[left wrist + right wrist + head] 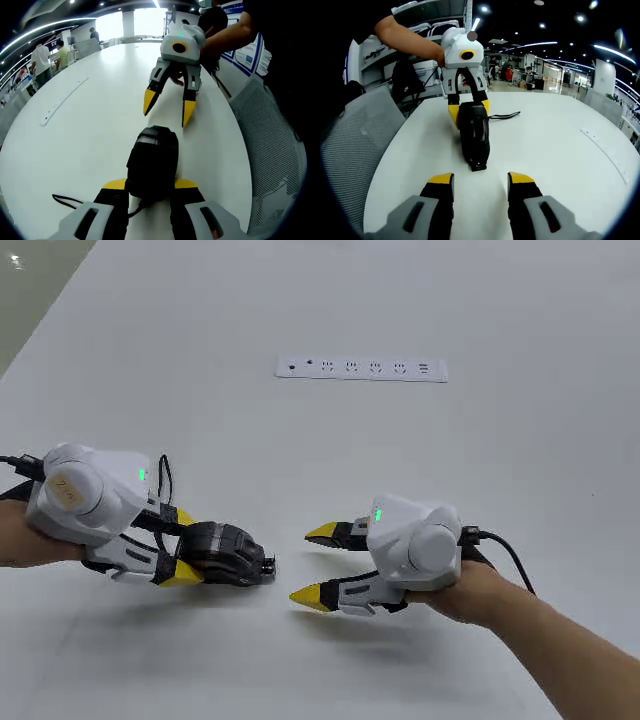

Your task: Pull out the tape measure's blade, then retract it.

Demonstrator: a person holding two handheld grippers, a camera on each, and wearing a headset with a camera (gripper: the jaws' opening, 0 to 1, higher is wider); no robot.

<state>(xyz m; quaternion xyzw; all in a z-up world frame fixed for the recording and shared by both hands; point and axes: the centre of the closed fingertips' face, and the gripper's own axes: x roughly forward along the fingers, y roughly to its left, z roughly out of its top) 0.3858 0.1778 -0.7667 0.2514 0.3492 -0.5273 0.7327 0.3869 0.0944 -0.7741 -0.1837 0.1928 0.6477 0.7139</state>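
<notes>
While the left gripper (pixel 183 546) clamps the black rounded plastic tape measure (pixel 225 552) on the white table (pixel 300 440), the right gripper (pixel 313 563) stands just beside its front end, jaws wide apart. It should close squarely on the small blade tip (pixel 478 167), then pull straight.

A big white desk (pixel 200 340) has a long white power strip (pixel 361 368) lying flat on it, far across the top. The strip has a row of plug holes along it. Just beside the desk's round edge is a grey chair (pixel 272 145) with a net back. Far off in the room are a person in a white top (pixel 39 60) and a person in a yellow-green top (pixel 62 50). Small bright lights (pixel 580 18) shine on the dark ceiling.
</notes>
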